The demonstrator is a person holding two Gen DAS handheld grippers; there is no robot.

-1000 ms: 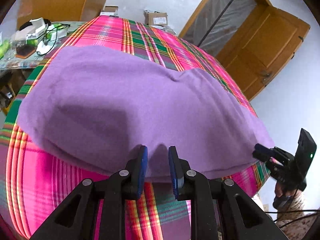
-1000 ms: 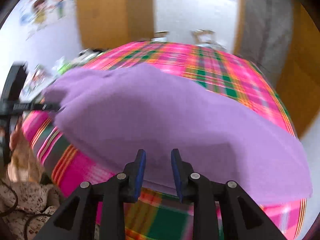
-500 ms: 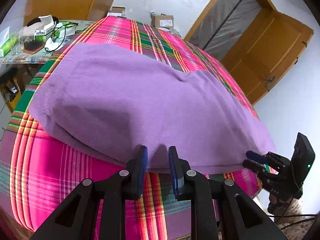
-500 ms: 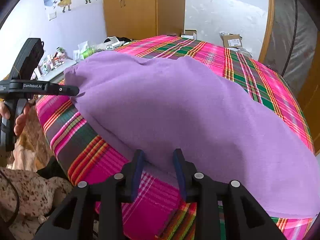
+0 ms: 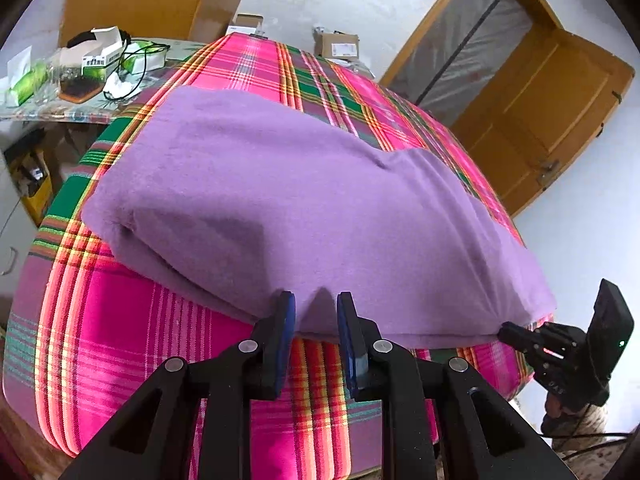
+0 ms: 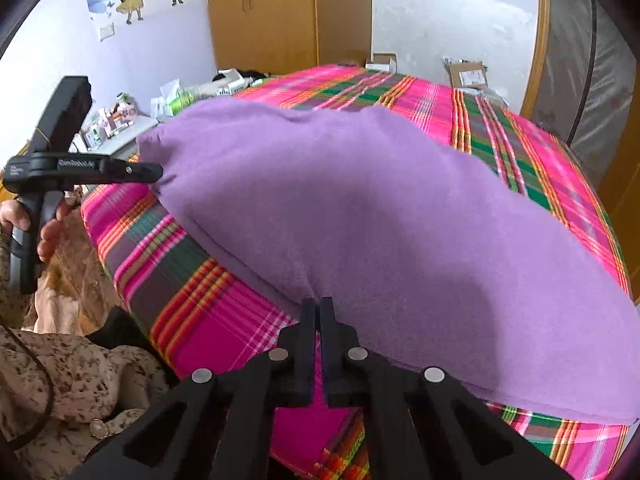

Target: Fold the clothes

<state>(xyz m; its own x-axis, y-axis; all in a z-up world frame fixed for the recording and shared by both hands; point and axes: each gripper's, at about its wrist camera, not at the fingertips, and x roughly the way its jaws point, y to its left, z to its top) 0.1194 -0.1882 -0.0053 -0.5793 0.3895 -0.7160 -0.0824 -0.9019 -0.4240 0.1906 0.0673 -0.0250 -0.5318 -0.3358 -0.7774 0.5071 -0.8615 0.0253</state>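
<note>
A purple fleece garment (image 5: 288, 200) lies spread on a bed under a pink and green plaid cover (image 5: 120, 340). My left gripper (image 5: 316, 312) holds the near hem at one corner. Its blue pads stand a little apart with bunched cloth pressed between them. From the right wrist view, that left gripper (image 6: 158, 172) shows side-on, and the garment (image 6: 380, 220) creases toward its tips. My right gripper (image 6: 318, 308) is shut on the near hem at the other corner, where the cloth puckers into the jaws. In the left wrist view the right gripper (image 5: 504, 330) pinches that corner.
A cluttered side table (image 5: 80, 68) with boxes and cables stands left of the bed. Cardboard boxes (image 5: 336, 44) sit beyond its far end. A wooden door (image 5: 540, 120) stands at the right and a wardrobe (image 6: 280, 12) at the back. A person's hand (image 6: 48, 228) grips the left handle.
The right gripper's jaws have closed onto the garment's near hem. The left gripper keeps its hold on the other corner and has hardly moved.
</note>
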